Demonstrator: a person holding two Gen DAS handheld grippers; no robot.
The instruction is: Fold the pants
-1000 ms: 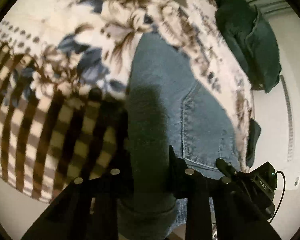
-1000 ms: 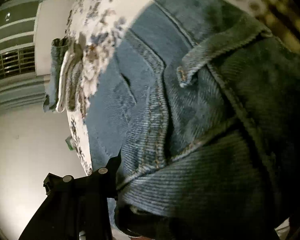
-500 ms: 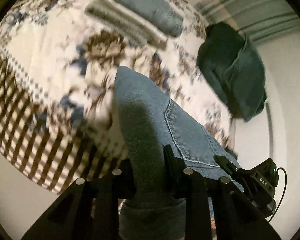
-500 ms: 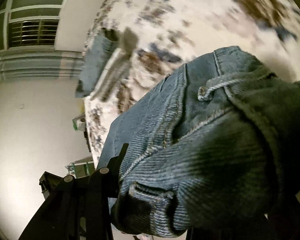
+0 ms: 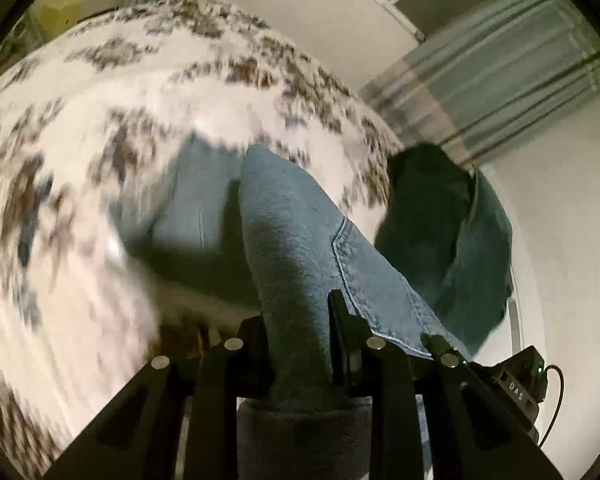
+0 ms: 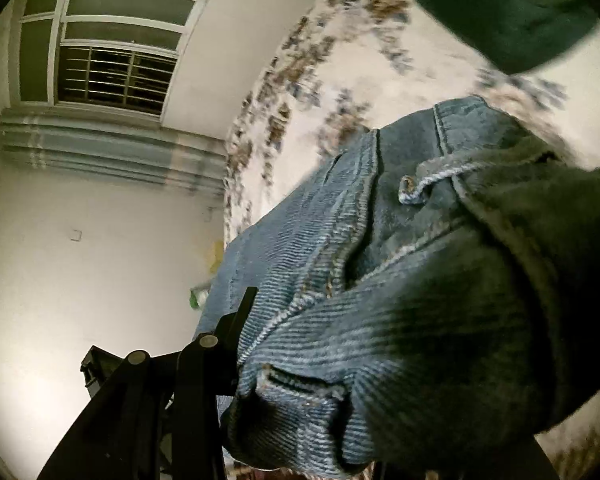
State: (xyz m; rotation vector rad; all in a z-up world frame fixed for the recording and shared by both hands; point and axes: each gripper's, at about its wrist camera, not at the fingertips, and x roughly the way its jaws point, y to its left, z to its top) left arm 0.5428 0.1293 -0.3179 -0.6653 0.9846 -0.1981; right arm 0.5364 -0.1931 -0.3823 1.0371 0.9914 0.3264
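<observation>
A pair of blue jeans (image 5: 300,240) hangs between my two grippers above a floral bedspread (image 5: 100,140). My left gripper (image 5: 298,340) is shut on a fold of the jeans' edge, with a back pocket seam just to its right. In the right wrist view my right gripper (image 6: 300,344) is shut on the waistband of the jeans (image 6: 380,300), near a belt loop. Bunched denim hides its right finger; only the left finger (image 6: 240,320) shows.
A dark green garment (image 5: 452,240) lies on the bed's far right edge and shows at the top of the right wrist view (image 6: 500,8). Another blue denim piece (image 5: 180,208) lies on the bedspread behind the held jeans. Wall, curtains (image 5: 500,72) and a barred window (image 6: 112,76) stand beyond.
Both grippers have lifted and tilted upward with the jeans. The striped bedspread edge has left the left view, and wall, window and curtains have come in. Both grips are unchanged.
</observation>
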